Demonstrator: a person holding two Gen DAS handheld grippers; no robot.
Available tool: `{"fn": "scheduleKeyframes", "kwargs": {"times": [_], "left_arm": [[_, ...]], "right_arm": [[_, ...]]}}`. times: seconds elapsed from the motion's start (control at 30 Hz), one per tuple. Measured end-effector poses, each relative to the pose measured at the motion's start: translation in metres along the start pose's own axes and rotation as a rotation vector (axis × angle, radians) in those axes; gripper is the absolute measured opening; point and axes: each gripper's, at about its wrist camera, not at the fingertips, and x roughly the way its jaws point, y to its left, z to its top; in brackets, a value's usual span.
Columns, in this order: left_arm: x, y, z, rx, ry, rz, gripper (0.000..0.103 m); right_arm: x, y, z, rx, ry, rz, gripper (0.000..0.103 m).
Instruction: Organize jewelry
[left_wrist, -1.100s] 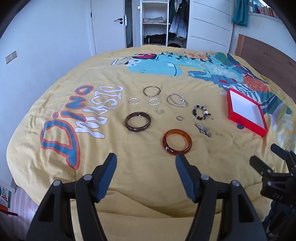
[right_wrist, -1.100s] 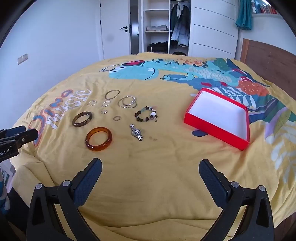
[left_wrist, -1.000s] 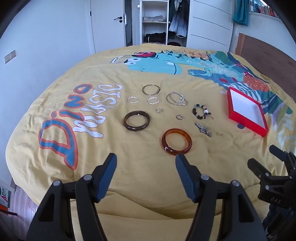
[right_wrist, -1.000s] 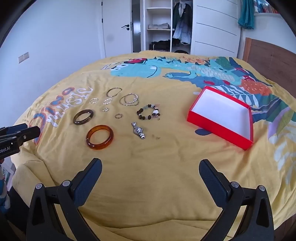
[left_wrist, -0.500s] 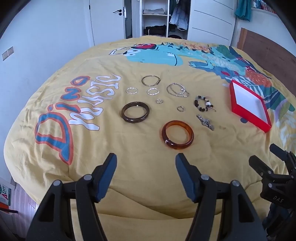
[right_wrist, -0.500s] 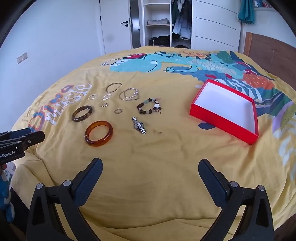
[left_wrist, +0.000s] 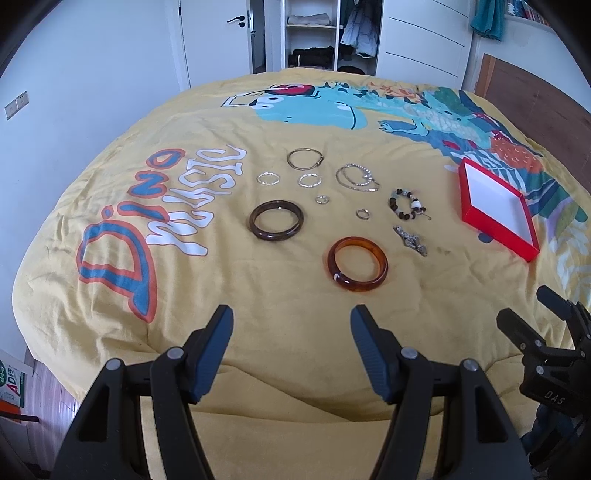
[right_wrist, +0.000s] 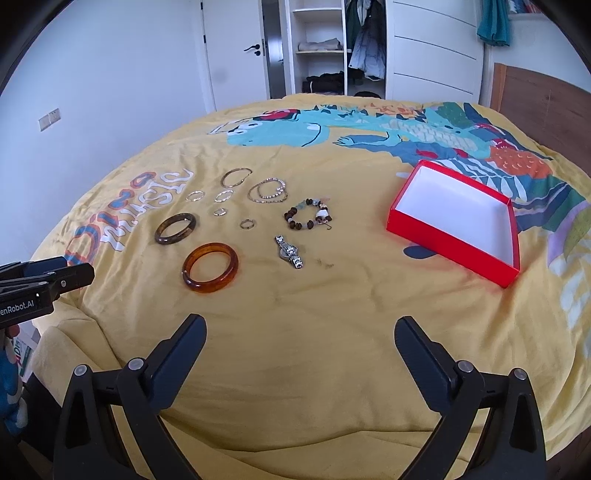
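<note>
two bangles (left_wrist: 276, 220), one beaded bracelet (left_wrist: 407, 204), one red box (right_wrist: 456, 222).

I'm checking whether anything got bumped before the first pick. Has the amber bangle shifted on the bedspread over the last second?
No. The amber bangle lies in the same spot relative to the dark brown bangle and the red box; only the camera view drifted.

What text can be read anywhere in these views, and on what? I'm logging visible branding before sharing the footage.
"Dino music": printed on the yellow bedspread.
"DAS": on the right hand-held gripper, seen from the left wrist.
"enRobot.AI": on the left hand-held gripper, seen from the right wrist; its start is cut off.
"AD": on a box beside the bed; the rest is unreadable.
</note>
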Motion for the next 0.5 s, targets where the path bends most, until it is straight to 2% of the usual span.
{"fn": "scheduleKeyframes", "kwargs": {"times": [0.5], "left_arm": [[-0.034, 0.019, -0.010, -0.045, -0.029, 0.005, 0.064]], "right_arm": [[-0.031, 0.013, 0.001, -0.013, -0.027, 0.010, 0.097]]}}
